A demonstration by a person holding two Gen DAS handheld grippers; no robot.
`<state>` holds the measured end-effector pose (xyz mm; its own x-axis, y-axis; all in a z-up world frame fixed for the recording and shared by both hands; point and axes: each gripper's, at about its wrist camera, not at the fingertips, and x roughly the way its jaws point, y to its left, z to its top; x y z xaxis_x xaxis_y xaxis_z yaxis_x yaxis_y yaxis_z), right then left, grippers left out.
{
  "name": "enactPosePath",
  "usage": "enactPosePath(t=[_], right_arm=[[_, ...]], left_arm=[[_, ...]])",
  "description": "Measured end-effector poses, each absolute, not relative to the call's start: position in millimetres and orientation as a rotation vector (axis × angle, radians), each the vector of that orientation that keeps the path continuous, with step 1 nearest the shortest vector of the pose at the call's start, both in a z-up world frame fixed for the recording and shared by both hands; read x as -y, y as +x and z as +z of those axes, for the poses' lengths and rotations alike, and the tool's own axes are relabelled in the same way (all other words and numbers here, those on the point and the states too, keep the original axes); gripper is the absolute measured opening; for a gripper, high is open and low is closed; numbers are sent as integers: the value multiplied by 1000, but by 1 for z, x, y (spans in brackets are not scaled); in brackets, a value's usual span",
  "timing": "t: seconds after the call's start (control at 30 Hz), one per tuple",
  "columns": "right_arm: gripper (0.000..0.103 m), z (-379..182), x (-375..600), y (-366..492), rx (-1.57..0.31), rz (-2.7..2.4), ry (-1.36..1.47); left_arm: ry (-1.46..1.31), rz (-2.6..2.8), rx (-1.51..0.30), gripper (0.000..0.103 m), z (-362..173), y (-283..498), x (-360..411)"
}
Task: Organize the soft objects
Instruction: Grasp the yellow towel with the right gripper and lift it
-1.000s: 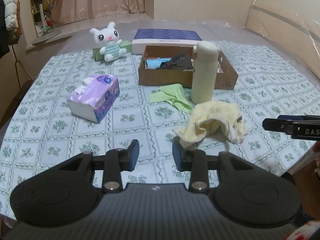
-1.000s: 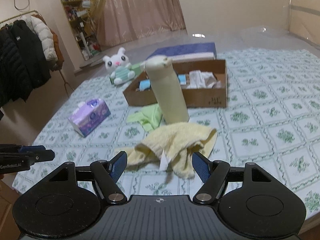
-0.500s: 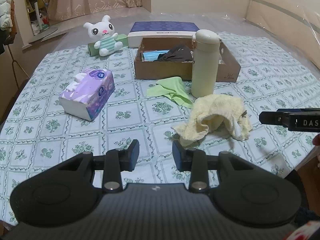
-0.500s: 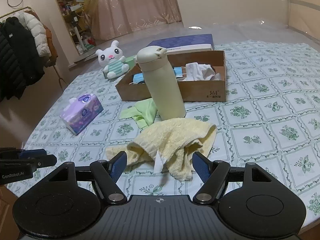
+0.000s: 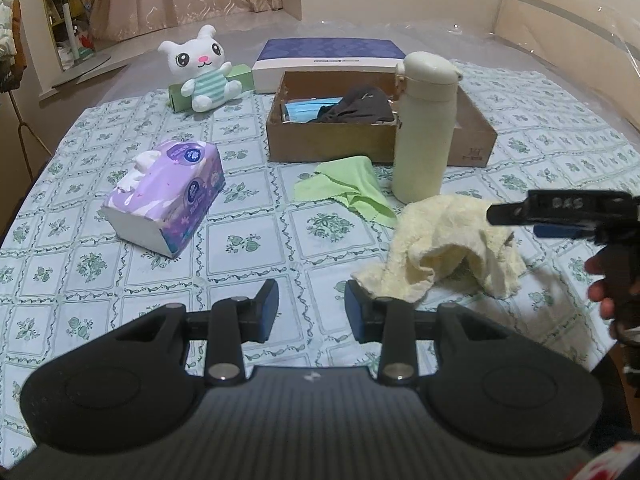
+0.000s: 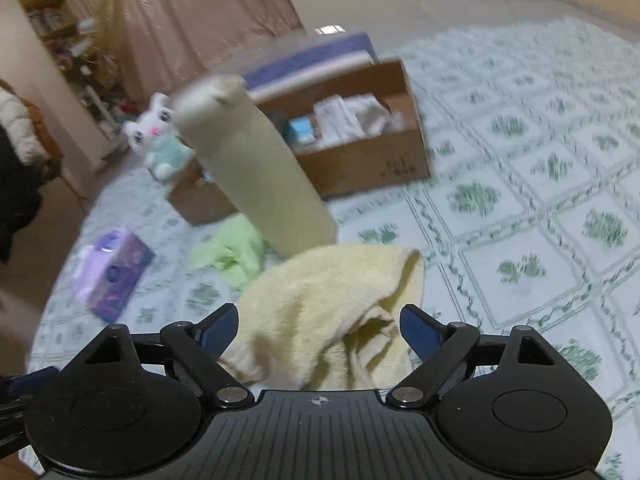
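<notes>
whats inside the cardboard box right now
In the cardboard box: blue face masks, a dark crumpled cloth, and white folded fabric toward its other end. The cream bottle in front covers part of the inside, and the box bottom is hidden.

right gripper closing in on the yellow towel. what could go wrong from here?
1. The bottle stands right behind the towel; a push forward could tip it.
2. The right gripper, whose jaws have just been opening, may pinch only one fold, so the crumpled towel trails.
3. The green cloth lies close and could get dragged along.
</notes>
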<state>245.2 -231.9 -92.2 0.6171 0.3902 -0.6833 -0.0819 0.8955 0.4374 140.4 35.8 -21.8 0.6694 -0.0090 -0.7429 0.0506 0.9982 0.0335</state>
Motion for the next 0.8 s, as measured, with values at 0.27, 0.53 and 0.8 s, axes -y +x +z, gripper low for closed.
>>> enactPosePath(t=[0.27,0.53,0.8], right_arm=[[88,-134,231,260,-912,171,420],[25,-134,234,248,-848,304,402],[24,-78,253,204,-658,330,2]], left_arm=[[44,-21,-856,33,-34,148,-44],[39,-26,-863,33,-38,148,-45],[32,-48,-868,33,-42,152,-41]])
